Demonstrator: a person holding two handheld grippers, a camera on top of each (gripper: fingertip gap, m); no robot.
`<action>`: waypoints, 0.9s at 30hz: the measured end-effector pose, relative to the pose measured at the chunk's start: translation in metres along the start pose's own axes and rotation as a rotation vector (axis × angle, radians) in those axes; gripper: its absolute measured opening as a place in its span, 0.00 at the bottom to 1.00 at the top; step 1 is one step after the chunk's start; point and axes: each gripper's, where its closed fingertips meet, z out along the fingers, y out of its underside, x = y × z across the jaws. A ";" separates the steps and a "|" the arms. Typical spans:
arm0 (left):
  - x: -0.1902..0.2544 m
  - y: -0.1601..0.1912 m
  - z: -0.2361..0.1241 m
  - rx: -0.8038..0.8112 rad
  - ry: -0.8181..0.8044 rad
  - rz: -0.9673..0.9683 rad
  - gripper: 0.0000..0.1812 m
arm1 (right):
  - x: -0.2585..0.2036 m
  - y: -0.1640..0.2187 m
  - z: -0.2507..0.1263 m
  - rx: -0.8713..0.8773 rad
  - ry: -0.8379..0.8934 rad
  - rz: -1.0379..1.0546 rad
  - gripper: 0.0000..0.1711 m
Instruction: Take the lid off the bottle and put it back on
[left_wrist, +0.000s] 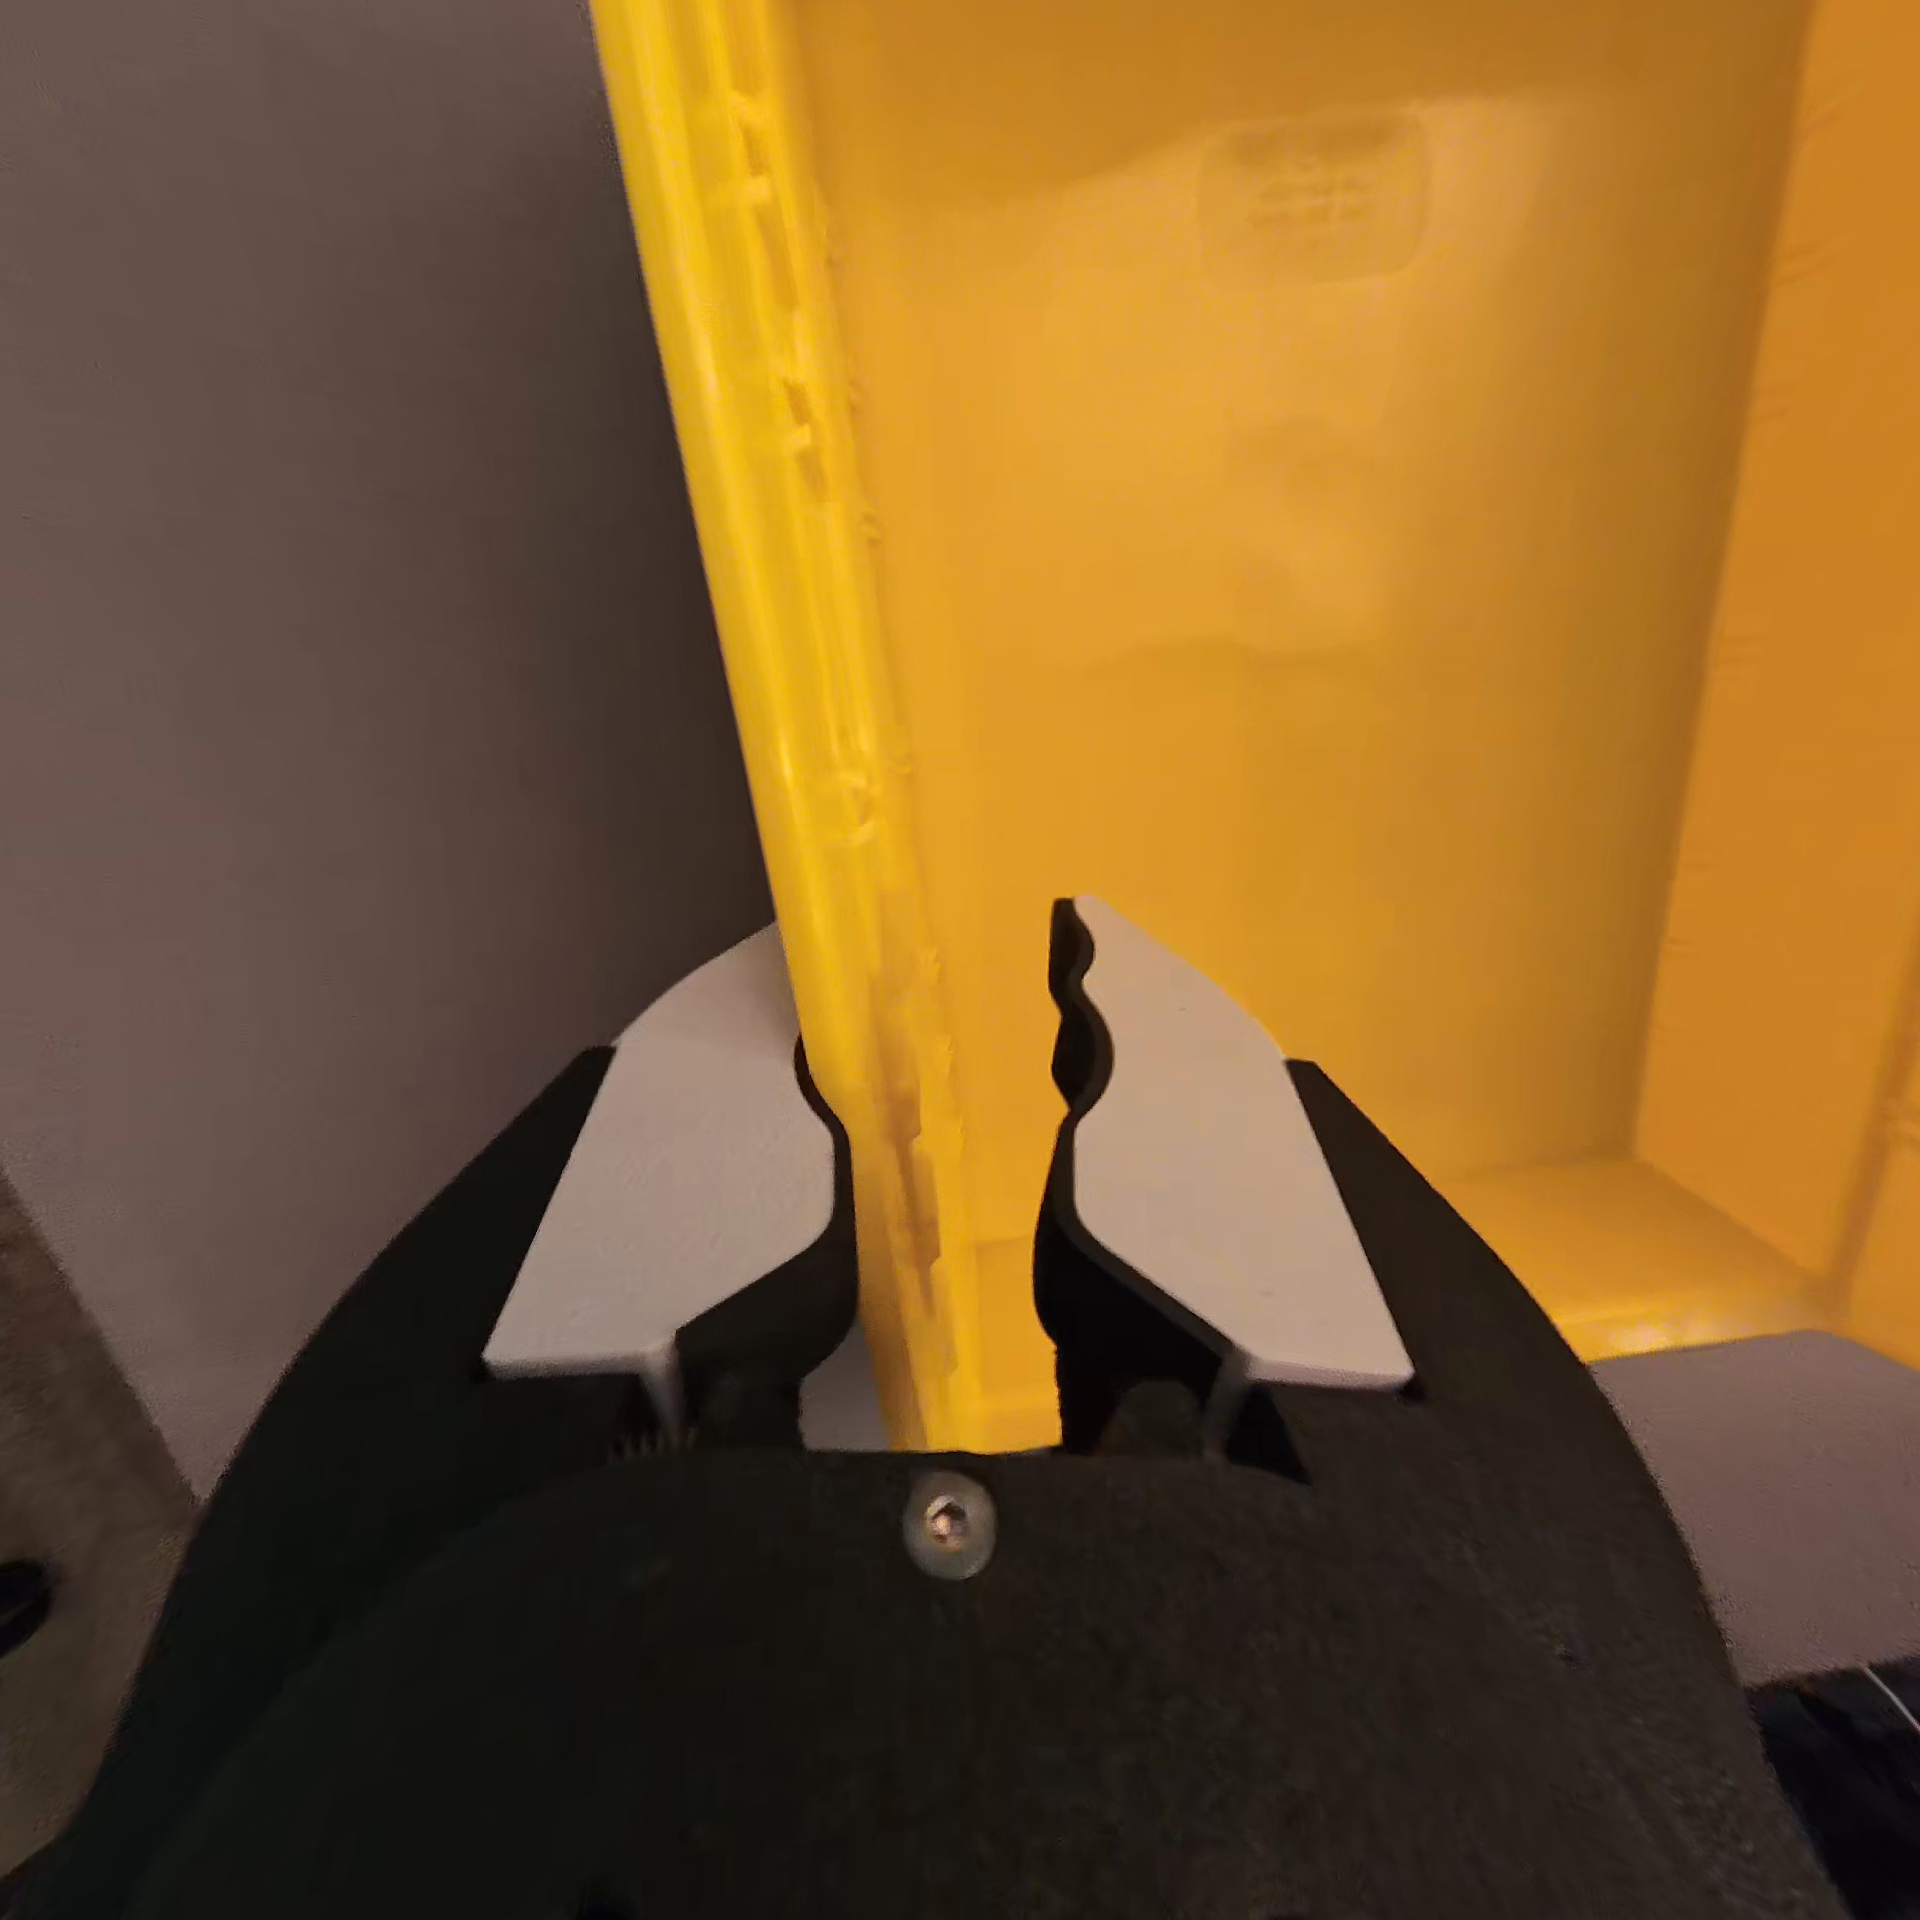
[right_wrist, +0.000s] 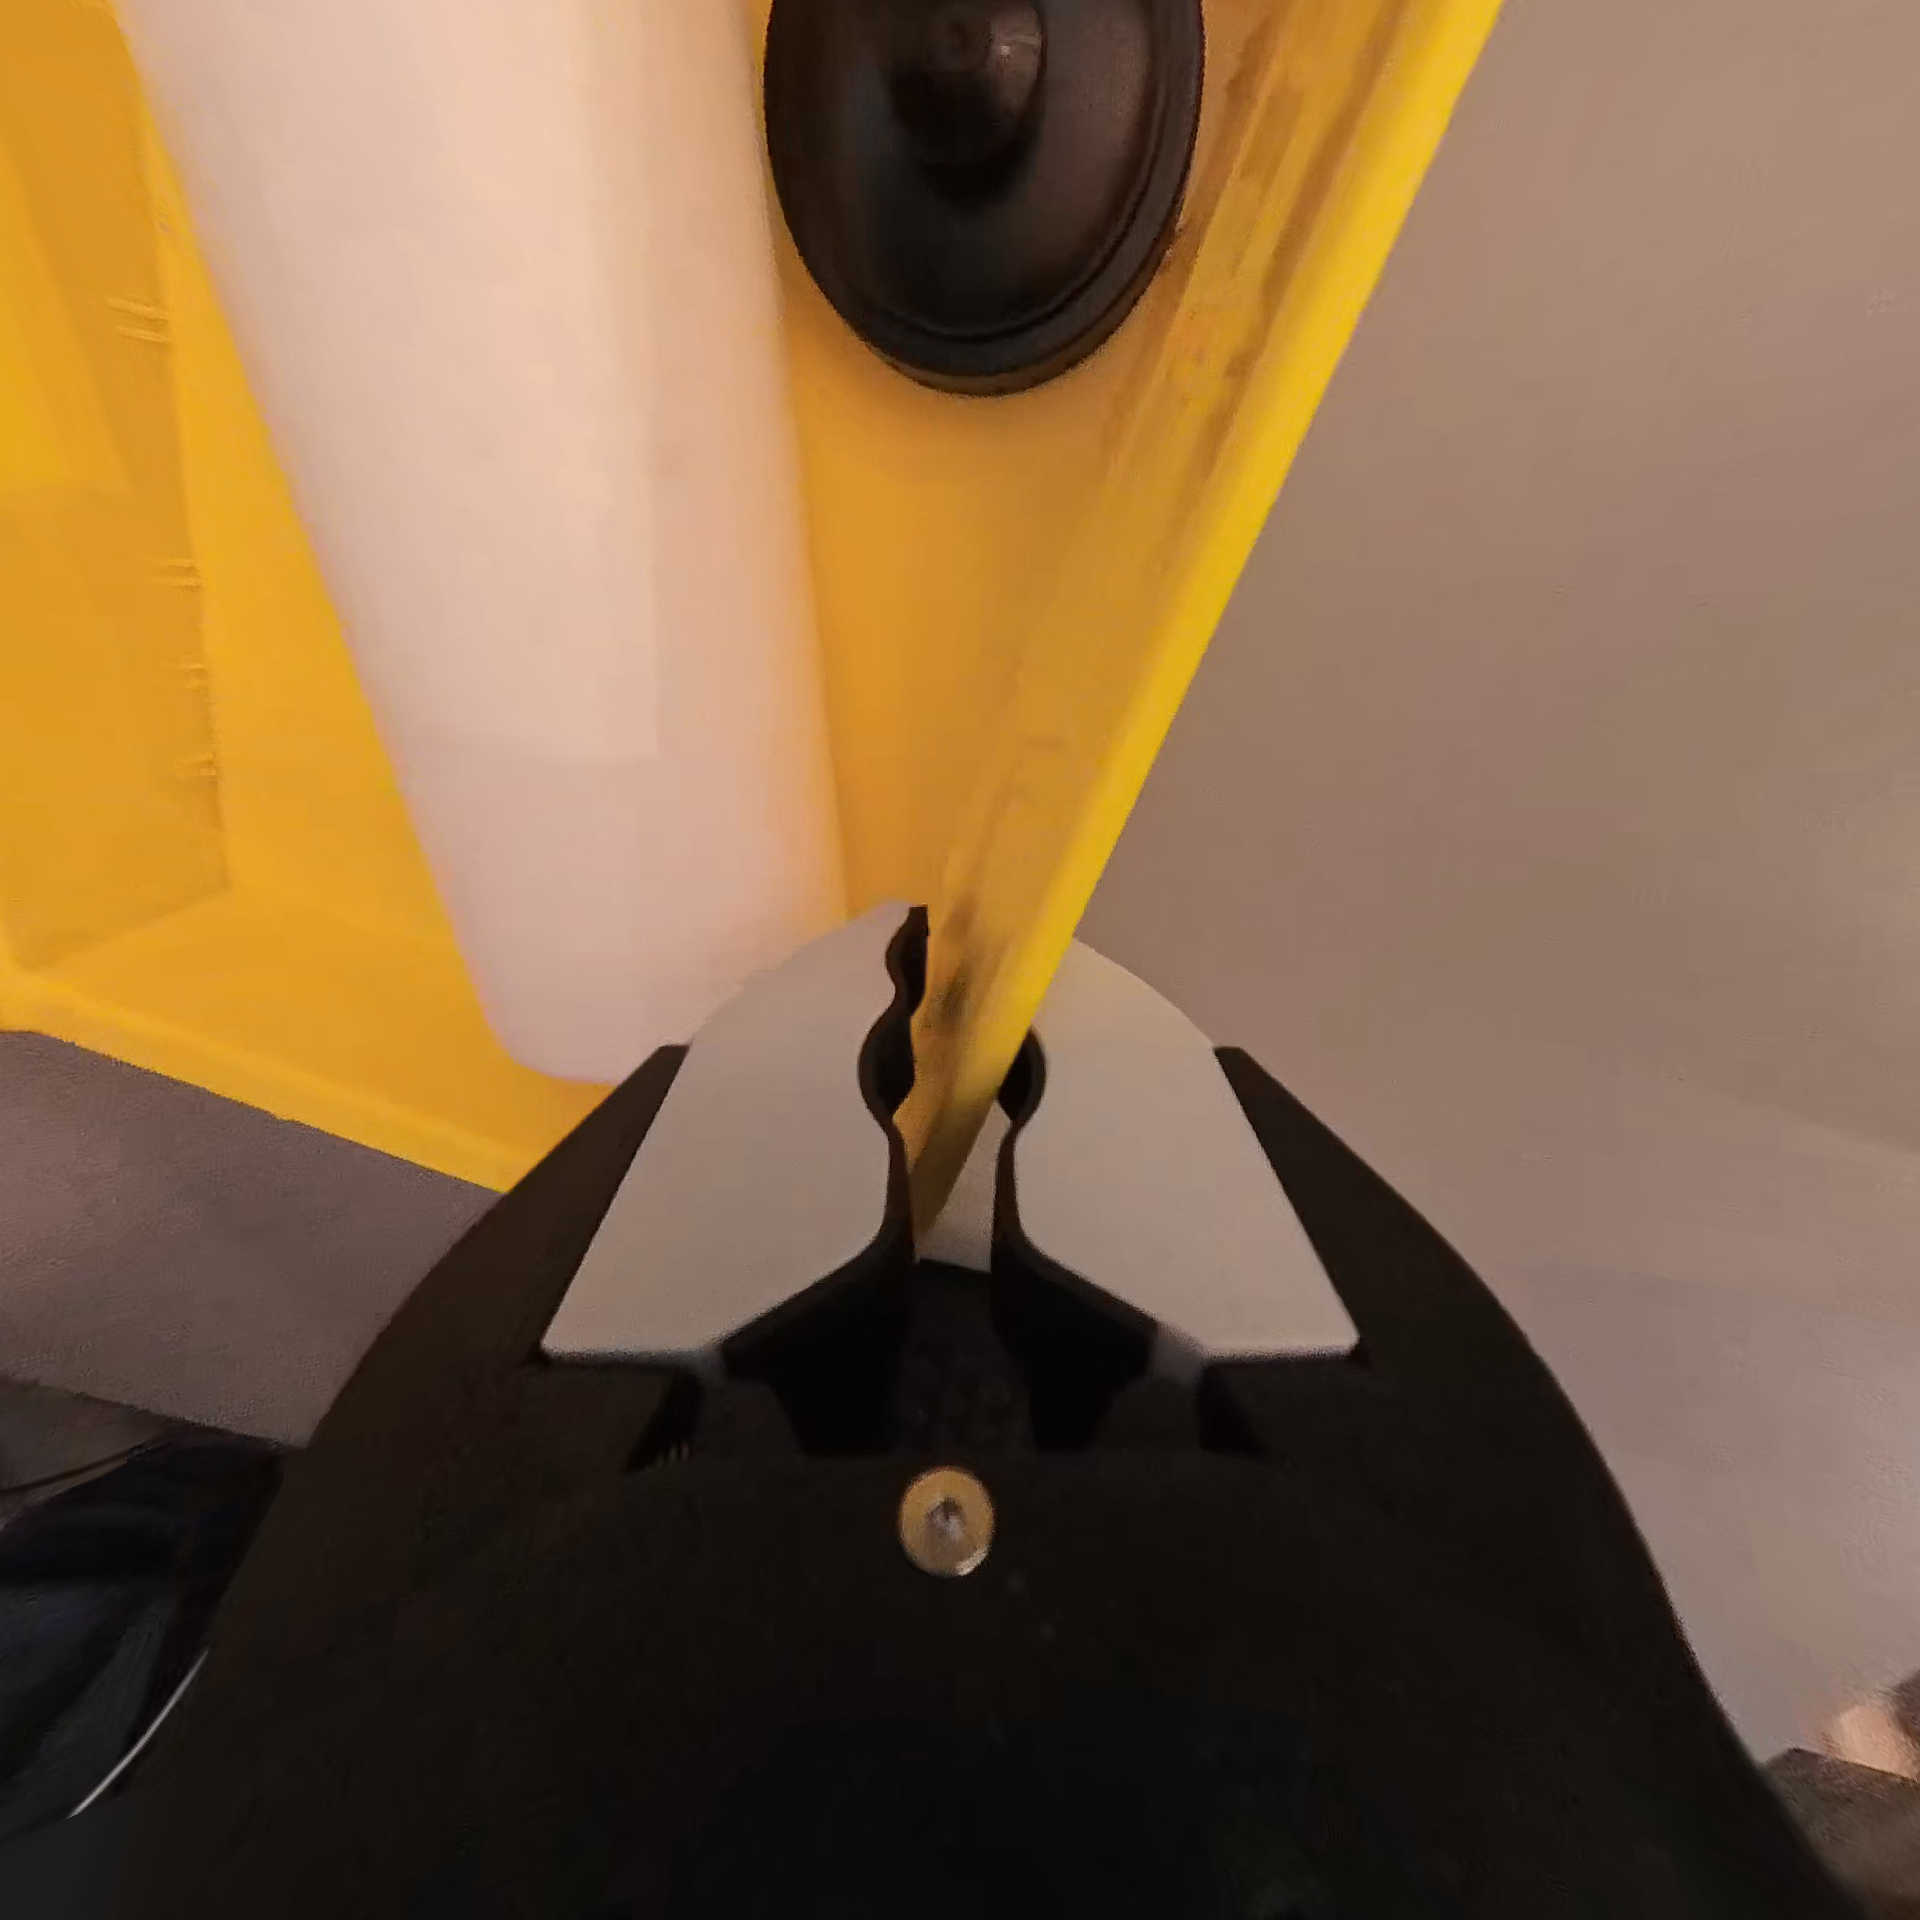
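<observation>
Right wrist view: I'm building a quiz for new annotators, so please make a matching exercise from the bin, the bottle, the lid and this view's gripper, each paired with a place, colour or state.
Things
1. bottle
2. lid
3. yellow bin
4. right gripper

Descriptions
a. black and round, at the top of the view
b. closed on the bin's side wall
c. pale and long, inside the bin, left of the lid
d. holds both the bottle and the lid

Pairs: 1-c, 2-a, 3-d, 4-b
</observation>
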 end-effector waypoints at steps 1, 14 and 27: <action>0.001 -0.001 0.001 -0.002 -0.018 0.000 0.21 | -0.004 -0.001 0.001 0.000 0.022 -0.026 0.06; 0.085 -0.004 0.009 -0.054 0.006 0.231 0.22 | -0.055 -0.028 -0.062 0.354 0.056 -0.133 0.24; 0.118 -0.029 -0.046 0.201 0.064 0.326 0.30 | -0.275 -0.132 -0.012 0.329 0.056 -0.450 0.30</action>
